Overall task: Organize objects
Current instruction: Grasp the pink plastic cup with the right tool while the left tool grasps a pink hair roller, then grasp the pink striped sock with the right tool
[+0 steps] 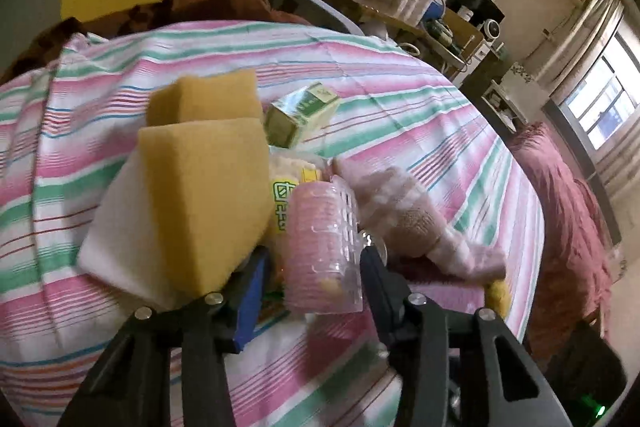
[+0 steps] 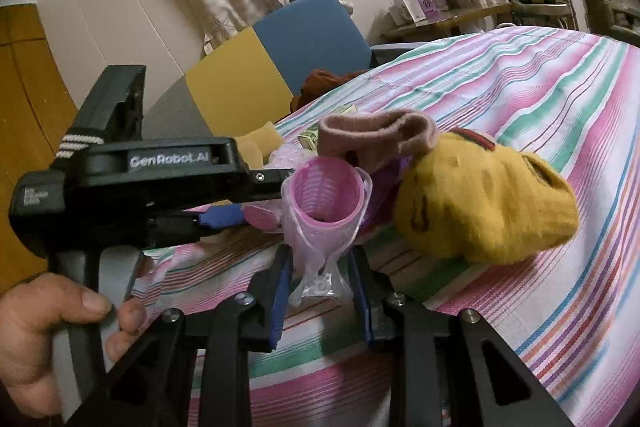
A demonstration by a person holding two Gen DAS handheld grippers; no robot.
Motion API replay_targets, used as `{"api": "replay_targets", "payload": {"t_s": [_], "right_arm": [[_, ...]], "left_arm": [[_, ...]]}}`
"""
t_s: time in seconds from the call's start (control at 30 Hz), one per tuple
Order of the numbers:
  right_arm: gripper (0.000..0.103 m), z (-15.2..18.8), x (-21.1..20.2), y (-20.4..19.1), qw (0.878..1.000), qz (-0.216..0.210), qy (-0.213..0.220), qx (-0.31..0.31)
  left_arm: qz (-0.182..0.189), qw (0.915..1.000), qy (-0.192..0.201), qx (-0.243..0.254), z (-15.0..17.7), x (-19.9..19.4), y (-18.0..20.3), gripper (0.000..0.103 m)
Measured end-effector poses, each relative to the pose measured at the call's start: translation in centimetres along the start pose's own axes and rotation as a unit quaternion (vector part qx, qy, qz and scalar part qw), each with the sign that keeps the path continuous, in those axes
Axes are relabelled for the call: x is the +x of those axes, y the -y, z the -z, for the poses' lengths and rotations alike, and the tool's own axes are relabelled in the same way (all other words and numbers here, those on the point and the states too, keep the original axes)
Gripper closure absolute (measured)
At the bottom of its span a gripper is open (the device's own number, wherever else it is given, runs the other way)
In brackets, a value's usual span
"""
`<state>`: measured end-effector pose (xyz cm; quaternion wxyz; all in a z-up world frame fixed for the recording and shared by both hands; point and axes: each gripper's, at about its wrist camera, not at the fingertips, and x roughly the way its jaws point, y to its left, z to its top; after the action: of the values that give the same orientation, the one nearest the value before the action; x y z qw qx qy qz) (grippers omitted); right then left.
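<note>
Gripping from two sides, you have the sleeve of pink cups [image 2: 324, 199] caught between both tools above the striped bed [image 2: 520, 307]. At far left of the right wrist view, your hand [image 2: 40, 339] squeezes the handle of the left gripper [image 1: 313, 253], whose jaws are pinching the cup stack just below its rim. Below centre, the right gripper [image 2: 320, 253] is pressed together on the twisted tail of the clear plastic bag [image 2: 320, 283] that wraps the cups. To the right, a pink sock [image 2: 376, 135] drapes behind the rim and a mustard-yellow sock [image 2: 480, 203] lies just beside the sleeve.

The left wrist view shows two yellow sponges [image 1: 208, 203] and a green carton [image 1: 300, 115] crowding the left of the cups.

The step in hand looks like lifting the sleeve out of the clutter. Keep both grips firm but gentle: thin cups will likely buckle if squeezed harder, and the film may slip or tear if the two tools pull apart. Raise both hands together, keeping the sleeve's mouth up. Clear the near sponge and the pink sock before swinging sideways, or either could be dragged along. Watch that the bag tail stays between the pads.
</note>
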<state>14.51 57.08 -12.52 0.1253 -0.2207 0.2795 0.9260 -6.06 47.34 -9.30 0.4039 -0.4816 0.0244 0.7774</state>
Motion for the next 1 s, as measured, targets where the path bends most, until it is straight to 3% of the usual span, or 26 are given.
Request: {"api": "replay_targets", "payload": {"t_s": [0.17,0.43,0.57,0.8,1.0], "right_arm": [[0.074,0.1,0.0,-0.1,1.000,0.005,0.000,-0.002],[0.074,0.2,-0.1,-0.1,1.000,0.008,-0.002,-0.004],[0.074,0.2,-0.2,-0.4,1.000,0.013,0.003,-0.012],[0.074,0.6,-2.3,-3.4,0.998,-0.038,0.007,-0.047],[0.074,2.4,-2.6,-5.8,0.996,-0.063,-0.020,-0.062]], "left_arm": [[-0.010,0.9997,0.023,-0.006,1.6,-2.8,-2.4,0.063],[-0.007,0.9973,0.044,-0.058,6.1,-6.5,-7.6,0.063],[-0.010,0.9959,0.084,-0.034,8.8,-8.2,-7.7,0.063],[-0.019,0.9932,0.113,-0.023,11.1,-9.8,-8.5,0.063],[-0.019,0.9927,0.115,-0.032,12.1,-10.8,-9.2,0.063]]}}
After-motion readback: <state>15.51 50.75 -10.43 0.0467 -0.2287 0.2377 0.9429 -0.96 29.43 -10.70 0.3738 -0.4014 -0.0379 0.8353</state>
